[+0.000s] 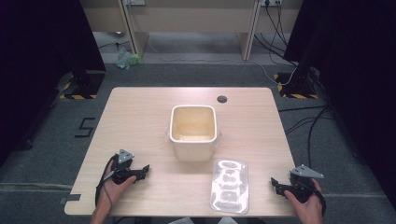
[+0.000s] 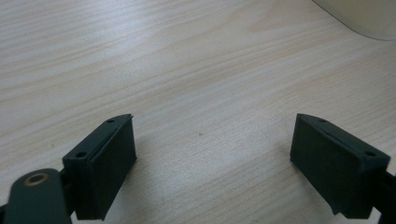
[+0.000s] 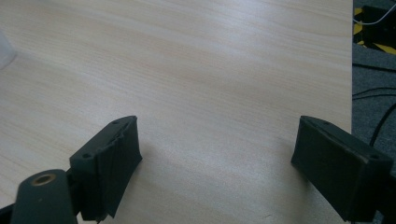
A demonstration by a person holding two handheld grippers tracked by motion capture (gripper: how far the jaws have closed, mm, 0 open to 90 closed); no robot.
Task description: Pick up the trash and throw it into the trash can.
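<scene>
A cream square tub (image 1: 193, 130) stands open-topped in the middle of the wooden table (image 1: 140, 121). In front of it to the right lies a clear plastic tray (image 1: 229, 185) near the front edge. My left gripper (image 1: 144, 170) rests low at the front left, held by a hand, open, with bare wood between its jaws. That left gripper (image 2: 212, 154) has the tub's corner (image 2: 364, 18) at the top right of its own view. My right gripper (image 1: 275, 185) sits at the front right corner, right of the tray, also open. Nothing but table lies between the right gripper (image 3: 217, 158) jaws.
A small dark grommet (image 1: 222, 99) is set in the table near its far edge. Cables (image 1: 299, 126) run over the grey floor to the right, and black stands with hazard-striped feet (image 1: 77, 91) flank the table. The table's right edge (image 3: 351, 70) is close to my right gripper.
</scene>
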